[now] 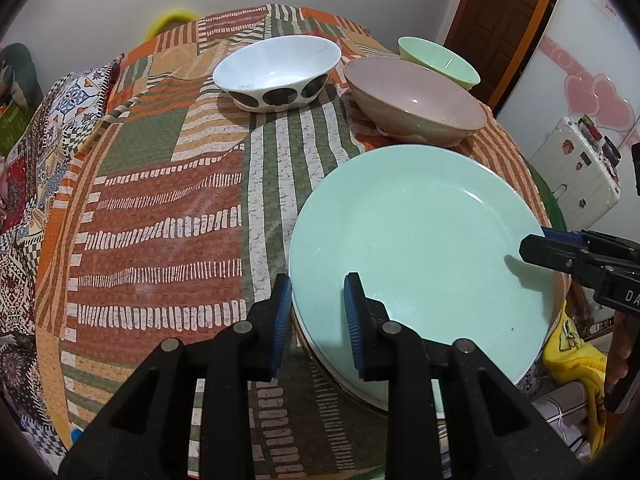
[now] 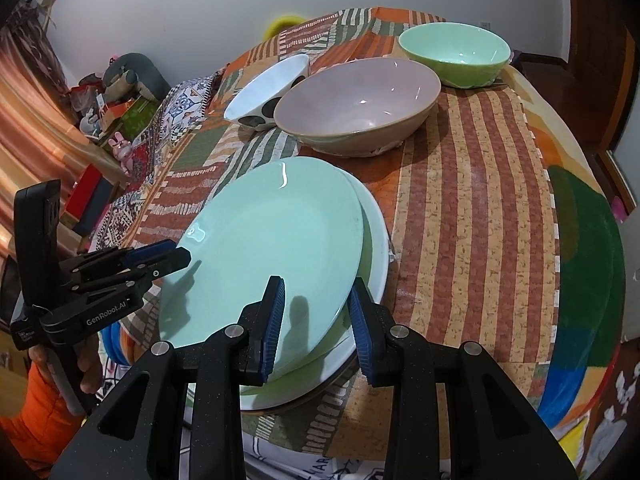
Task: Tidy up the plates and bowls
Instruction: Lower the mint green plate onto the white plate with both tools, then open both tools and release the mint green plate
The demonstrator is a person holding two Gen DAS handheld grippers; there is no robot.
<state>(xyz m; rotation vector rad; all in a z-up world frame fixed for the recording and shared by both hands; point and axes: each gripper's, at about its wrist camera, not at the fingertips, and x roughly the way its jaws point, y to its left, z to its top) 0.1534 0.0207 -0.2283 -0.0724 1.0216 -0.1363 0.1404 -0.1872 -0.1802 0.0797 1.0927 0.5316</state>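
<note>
Left wrist view shows my left claw straddling the near-left rim of the mint green plate, one pad outside the edge and one over the plate's face; whether the pads truly pinch the rim I cannot tell. My right claw reaches in at the plate's right edge; in the right wrist view its pads sit either side of the near rim, again too ambiguous to call a grip.

That plate lies on a white plate, slightly offset, so I judge the plates nearly stacked. The bowls are left: a pink bowl just beyond the plates, a white bowl with dark spots at far left, and a green bowl at far right, all separate and upright, none nested.

Everything rests on a round table under a patchwork cloth of orange, green and striped panels. Beyond are pale walls, a wooden door and clutter at left.
</note>
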